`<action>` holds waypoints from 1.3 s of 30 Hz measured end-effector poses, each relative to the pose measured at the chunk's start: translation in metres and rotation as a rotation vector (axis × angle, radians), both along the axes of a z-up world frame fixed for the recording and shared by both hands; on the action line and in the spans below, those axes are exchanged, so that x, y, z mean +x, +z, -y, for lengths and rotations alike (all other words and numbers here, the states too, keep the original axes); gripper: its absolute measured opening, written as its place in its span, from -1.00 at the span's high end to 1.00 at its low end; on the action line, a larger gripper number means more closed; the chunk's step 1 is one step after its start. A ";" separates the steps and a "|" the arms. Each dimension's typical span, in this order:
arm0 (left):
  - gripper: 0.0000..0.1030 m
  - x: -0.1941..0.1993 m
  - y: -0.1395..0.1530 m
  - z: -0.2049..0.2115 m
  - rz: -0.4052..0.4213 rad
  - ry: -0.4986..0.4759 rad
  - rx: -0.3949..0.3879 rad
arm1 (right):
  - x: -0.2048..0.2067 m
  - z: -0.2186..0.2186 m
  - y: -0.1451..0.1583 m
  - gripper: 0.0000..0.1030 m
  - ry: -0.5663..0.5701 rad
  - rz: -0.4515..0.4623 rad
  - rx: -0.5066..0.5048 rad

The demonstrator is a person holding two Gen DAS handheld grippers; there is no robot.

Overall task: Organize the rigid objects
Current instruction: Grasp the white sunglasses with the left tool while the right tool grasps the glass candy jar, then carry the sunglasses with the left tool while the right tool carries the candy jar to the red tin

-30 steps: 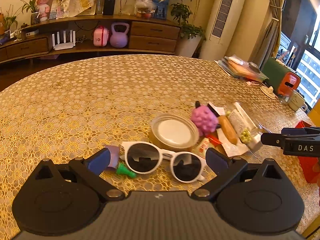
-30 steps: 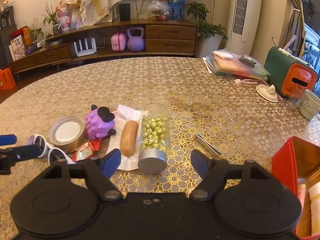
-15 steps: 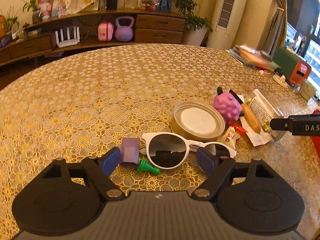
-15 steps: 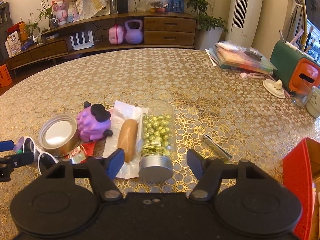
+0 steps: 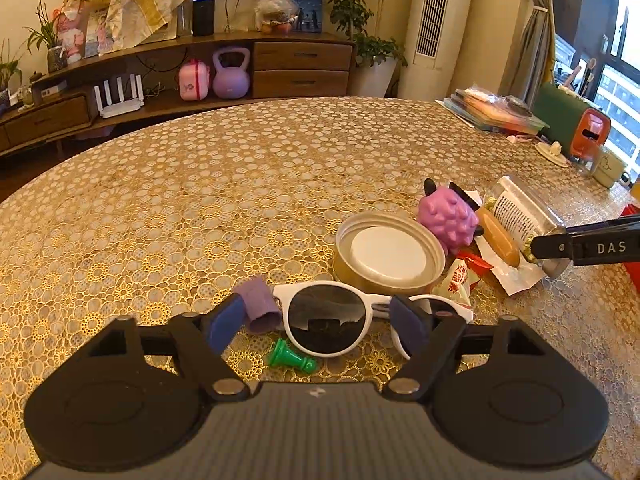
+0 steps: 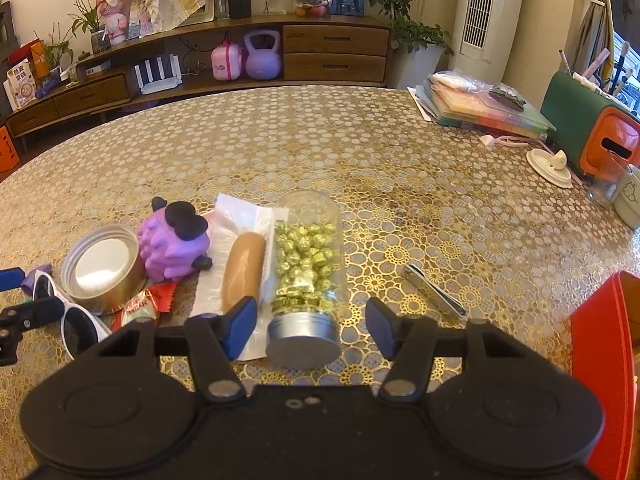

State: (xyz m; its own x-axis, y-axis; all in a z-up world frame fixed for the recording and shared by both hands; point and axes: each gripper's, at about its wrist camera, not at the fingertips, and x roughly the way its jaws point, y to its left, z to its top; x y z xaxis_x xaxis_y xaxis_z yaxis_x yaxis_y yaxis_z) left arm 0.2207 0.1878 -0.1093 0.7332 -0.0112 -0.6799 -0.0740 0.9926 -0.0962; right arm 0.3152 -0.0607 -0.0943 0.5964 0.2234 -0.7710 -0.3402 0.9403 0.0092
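Note:
White sunglasses [image 5: 332,316] lie on the gold tablecloth, one lens between the open fingers of my left gripper [image 5: 320,324]. A green chess pawn [image 5: 290,356] and a purple cap [image 5: 258,306] lie beside them. Behind are a round tin [image 5: 388,252], a purple toy [image 5: 448,216] and a sausage [image 5: 498,240]. My right gripper [image 6: 312,324] is open around the metal lid end of a clear jar of gold-green candies [image 6: 306,268], lying on its side.
A red box [image 6: 608,360] stands at the right edge. Metal tweezers [image 6: 434,290] lie right of the jar. A red snack packet [image 6: 140,304] lies by the tin. Books [image 6: 480,108], a green-orange case [image 6: 588,136] and a mug [image 6: 628,200] are far right.
My left gripper has shifted left and closed in, so one sunglasses lens now sits between its fingers. My right gripper has moved forward, its fingers now beside the jar's lid.

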 end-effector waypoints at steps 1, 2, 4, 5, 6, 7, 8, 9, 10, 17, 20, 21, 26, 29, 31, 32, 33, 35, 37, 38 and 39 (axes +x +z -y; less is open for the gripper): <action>-0.38 0.000 -0.001 -0.001 -0.004 -0.001 0.007 | 0.000 0.000 0.000 -0.13 0.001 0.000 0.000; -0.38 0.001 -0.002 -0.002 -0.005 -0.007 0.018 | 0.000 0.000 0.000 -0.12 0.003 -0.001 -0.002; -0.38 -0.001 -0.002 -0.002 -0.001 -0.031 0.033 | 0.001 -0.001 -0.001 -0.10 0.007 -0.004 -0.007; -0.37 -0.001 -0.001 0.000 0.003 -0.044 0.047 | 0.001 -0.002 -0.001 -0.09 0.010 -0.004 -0.013; -0.37 0.000 -0.001 0.001 0.004 -0.055 0.060 | 0.001 -0.003 -0.001 -0.09 0.014 -0.001 -0.019; -0.37 0.000 -0.002 0.003 0.005 -0.062 0.070 | 0.002 -0.004 -0.001 -0.09 0.019 0.001 -0.024; -0.37 0.001 -0.002 0.004 0.004 -0.069 0.078 | 0.002 -0.005 -0.001 -0.09 0.024 0.001 -0.025; -0.37 0.002 -0.003 0.005 0.003 -0.074 0.085 | 0.003 -0.005 -0.002 -0.09 0.026 0.001 -0.027; -0.36 0.004 -0.005 0.006 -0.002 -0.080 0.087 | 0.004 -0.005 -0.002 -0.09 0.026 0.000 -0.029; -0.36 0.012 -0.014 0.009 -0.013 -0.105 0.083 | 0.011 -0.004 -0.009 -0.09 0.018 -0.014 -0.011; -0.24 0.013 -0.013 0.011 -0.012 -0.110 0.081 | 0.012 -0.004 -0.011 -0.08 0.020 -0.017 -0.004; -0.20 0.013 -0.013 0.012 -0.012 -0.114 0.080 | 0.012 -0.004 -0.011 -0.06 0.019 -0.018 -0.001; -0.08 0.014 -0.011 0.015 -0.019 -0.104 0.096 | 0.011 -0.005 -0.012 0.03 0.022 -0.014 0.000; -0.07 0.013 -0.011 0.015 -0.021 -0.085 0.076 | 0.008 -0.002 -0.010 0.03 0.019 -0.011 0.009; -0.06 0.011 -0.010 0.014 -0.025 -0.074 0.061 | 0.004 0.002 -0.009 0.03 0.012 -0.011 0.015; -0.06 0.010 -0.009 0.015 -0.028 -0.070 0.055 | 0.002 0.003 -0.008 0.03 0.009 -0.008 0.017; -0.06 0.008 -0.008 0.016 -0.029 -0.068 0.051 | -0.001 0.005 -0.006 0.03 0.006 -0.006 0.020; -0.06 0.003 -0.006 0.018 -0.025 -0.063 0.050 | -0.006 0.010 -0.003 0.03 0.004 -0.002 0.029; -0.05 -0.001 -0.001 0.021 -0.017 -0.054 0.048 | -0.012 0.014 0.001 0.03 0.001 0.000 0.043; -0.05 -0.003 0.002 0.023 -0.013 -0.050 0.045 | -0.015 0.016 0.003 0.03 0.001 0.003 0.048; -0.05 -0.006 0.005 0.025 -0.008 -0.047 0.046 | -0.019 0.019 0.006 0.03 0.003 0.008 0.053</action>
